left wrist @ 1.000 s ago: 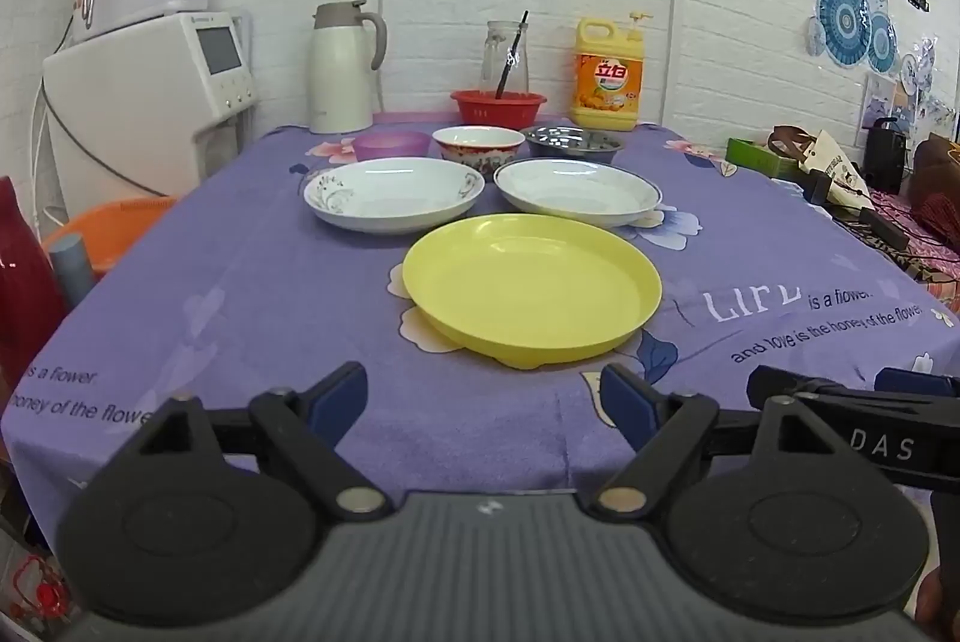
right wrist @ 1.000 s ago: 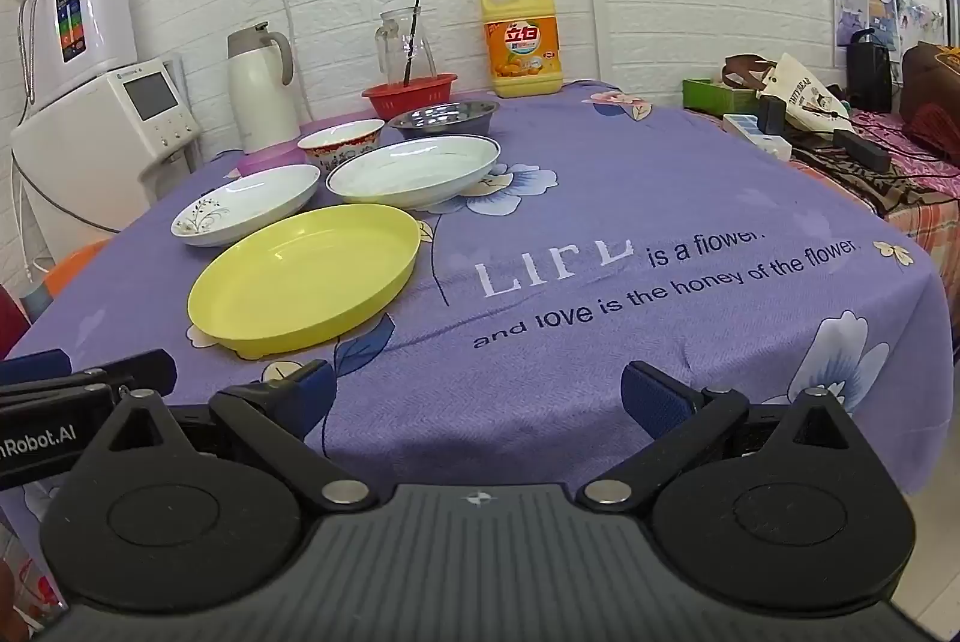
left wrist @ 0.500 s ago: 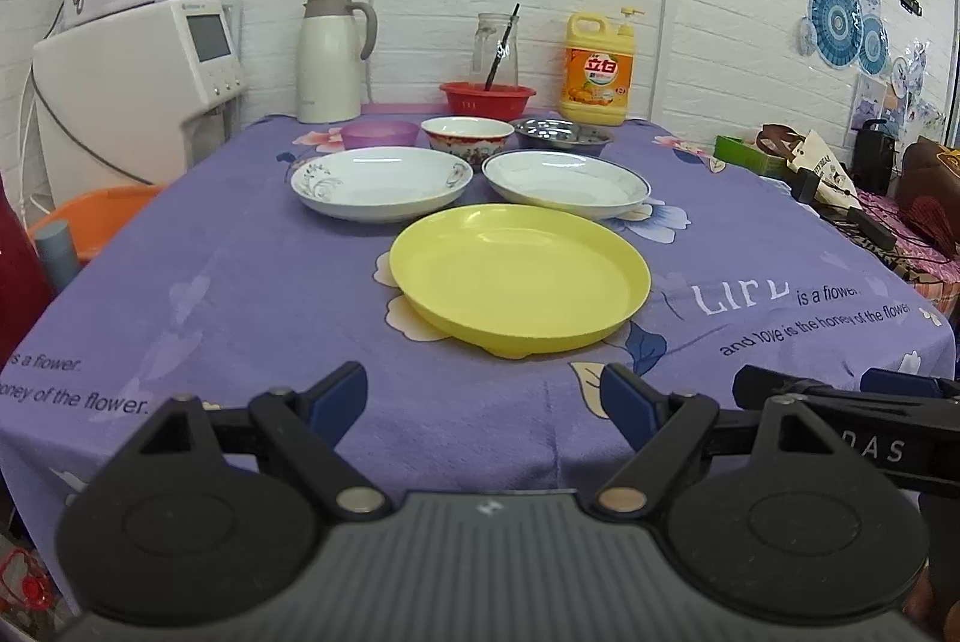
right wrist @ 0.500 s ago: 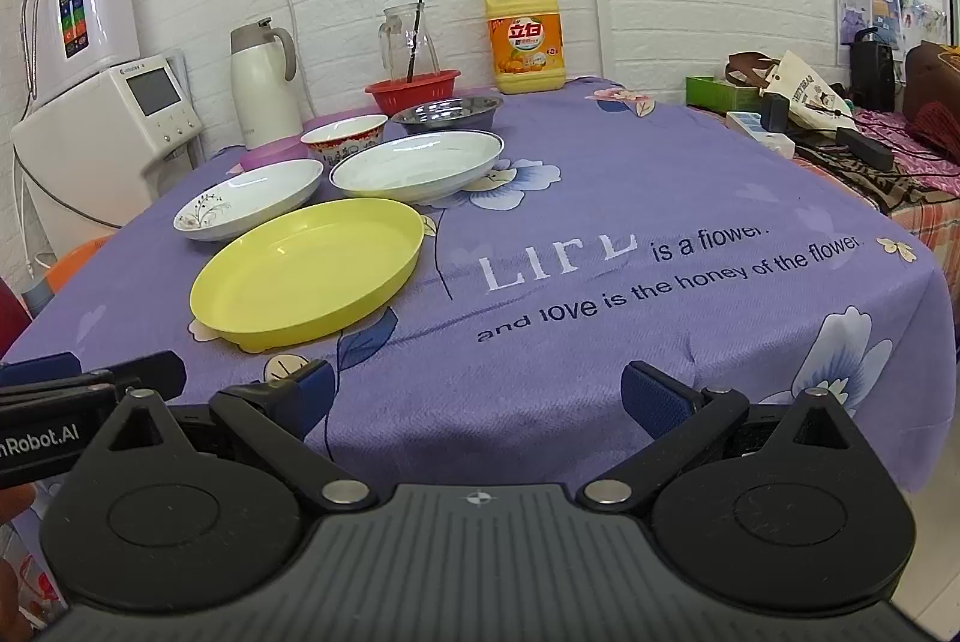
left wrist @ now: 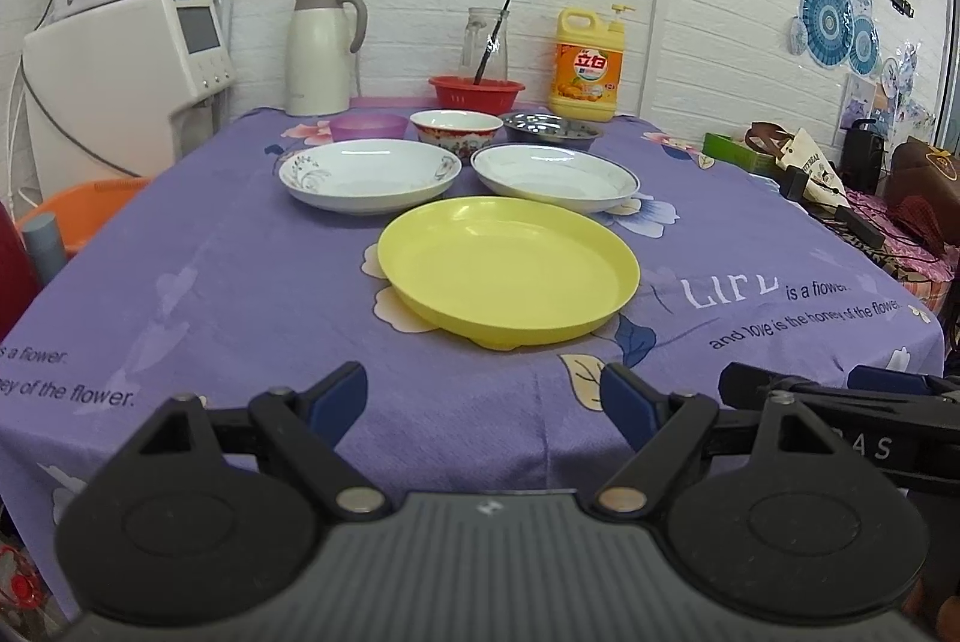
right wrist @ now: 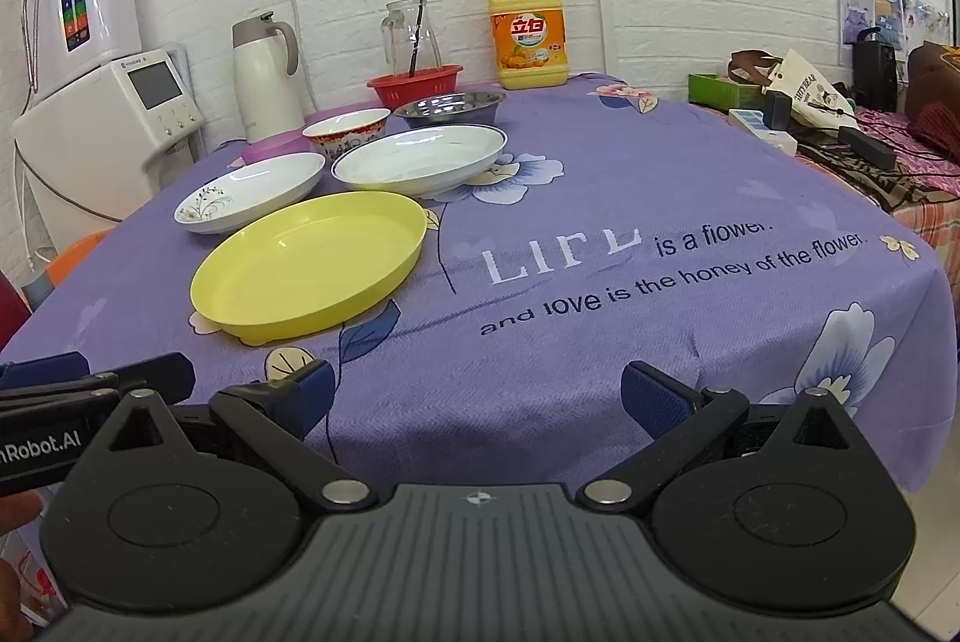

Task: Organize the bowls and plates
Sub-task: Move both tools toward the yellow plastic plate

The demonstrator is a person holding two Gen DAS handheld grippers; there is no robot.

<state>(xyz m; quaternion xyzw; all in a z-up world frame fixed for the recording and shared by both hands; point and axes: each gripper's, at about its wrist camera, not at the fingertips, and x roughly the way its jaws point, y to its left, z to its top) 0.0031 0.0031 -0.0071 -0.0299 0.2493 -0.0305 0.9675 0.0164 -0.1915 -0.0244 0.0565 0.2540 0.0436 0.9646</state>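
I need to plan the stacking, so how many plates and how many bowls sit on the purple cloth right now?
Plates: 3 (yellow plate, flowered white plate, blue-rimmed white plate)
Bowls: 3 (purple bowl, red-patterned bowl, steel bowl)
Total: 6
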